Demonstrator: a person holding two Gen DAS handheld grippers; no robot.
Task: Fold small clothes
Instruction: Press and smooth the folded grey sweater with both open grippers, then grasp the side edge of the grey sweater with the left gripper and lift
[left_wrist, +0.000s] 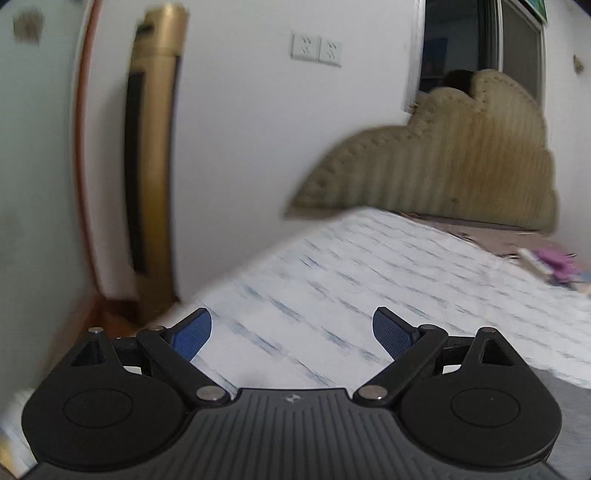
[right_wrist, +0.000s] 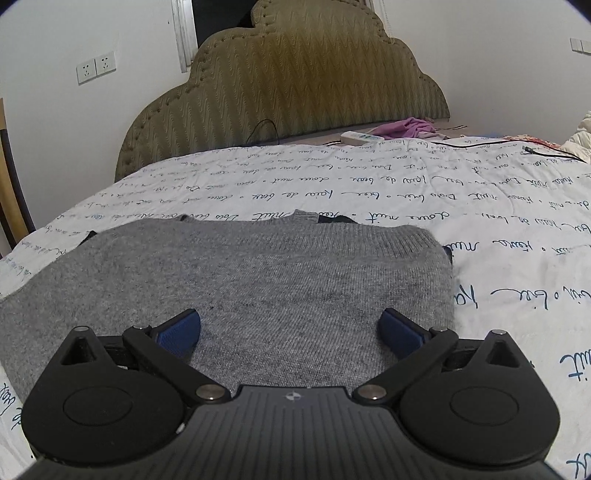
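- My right gripper (right_wrist: 290, 332) is wide open. It holds nothing.
- The grey sweater (right_wrist: 240, 280) lies flat on the bed sheet (right_wrist: 406, 184), right under and in front of this gripper.
- Both blue pads (right_wrist: 179, 332) hang over the knit. I cannot tell if they touch it.
- The sweater looks folded already. Its ribbed edge is at the far side from my gripper, and a bit of dark cloth (right_wrist: 334, 220) peeks out behind it.
- Its long side runs left to right across my gripper. It goes further out to the left than to the right.
- The right edge of the sweater is just past my right pad. The left edge is far off to the side.
- My left gripper (left_wrist: 291, 334) is wide open too, and empty.
- In the left view I see only sheet (left_wrist: 369, 280) in front of the pads, with the wall and the headboard (left_wrist: 443, 166) beyond. That picture is blurry. A small grey patch sits at its right edge; it may be the sweater, but I cannot be sure.
- So my right hand is the near one. I think the next fold should start from it, at the right edge, and go over to the left.
- My left hand would have to come back to the sweater first.
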